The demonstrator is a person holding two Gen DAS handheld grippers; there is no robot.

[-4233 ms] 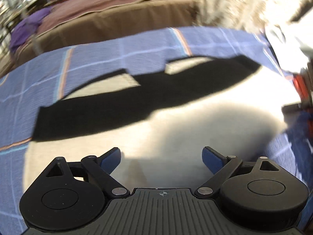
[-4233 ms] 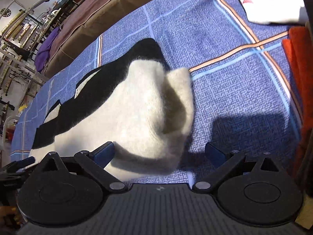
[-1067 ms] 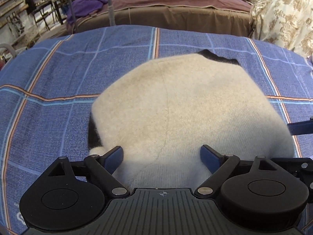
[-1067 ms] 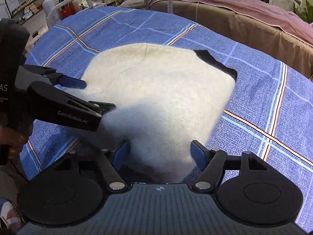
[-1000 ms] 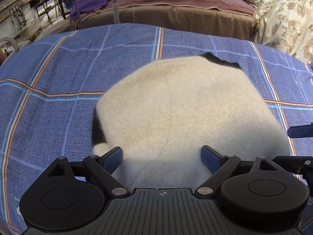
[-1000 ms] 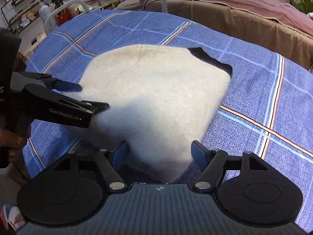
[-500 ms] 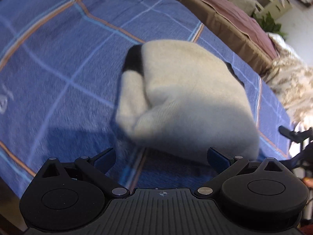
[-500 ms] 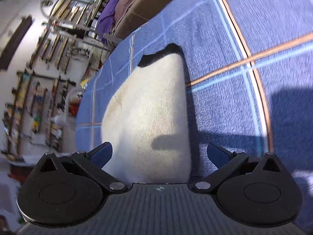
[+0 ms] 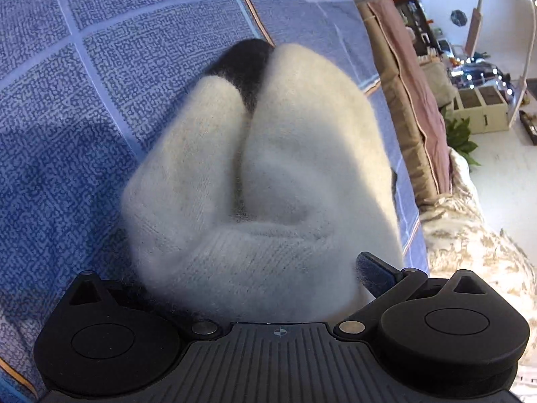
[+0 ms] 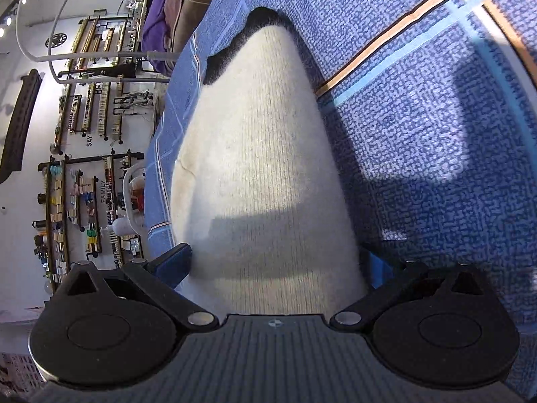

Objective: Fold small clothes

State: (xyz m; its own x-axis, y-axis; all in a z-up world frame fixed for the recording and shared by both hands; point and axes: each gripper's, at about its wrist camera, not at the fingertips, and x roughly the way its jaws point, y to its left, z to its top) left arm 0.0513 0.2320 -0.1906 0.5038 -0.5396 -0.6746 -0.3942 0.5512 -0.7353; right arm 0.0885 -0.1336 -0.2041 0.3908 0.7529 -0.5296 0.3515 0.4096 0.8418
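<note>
The right claw (image 10: pixel 275 265) stands as wide as it goes, its jaws having just been opening; one blue pad (image 10: pixel 174 262) sits just beside the near end of the fluffy cream-white knitted sweater with black trim (image 10: pixel 261 168), the other on the far side of that end, so the bundle lies between them, but I cannot say either pad presses on it. The left claw (image 9: pixel 251 268) is also spread wide at the other end of the sweater (image 9: pixel 261 174). Only its right blue pad (image 9: pixel 376 270) shows; the other is hidden behind the fuzz, so whether it grips the knit cannot be told.

Beyond the claws, the sweater lies on the blue checked bedspread with orange and pale stripes (image 10: pixel 436 134), gathered into a compact, thick bundle. The left view shows two rolled lobes meeting at a crease, with a black patch at the far end.

Judging from that, the main folds look done and the garment is down on the bed. What seems left is a final squaring or pressing of the puffy layers, or moving it aside to a pile.
</note>
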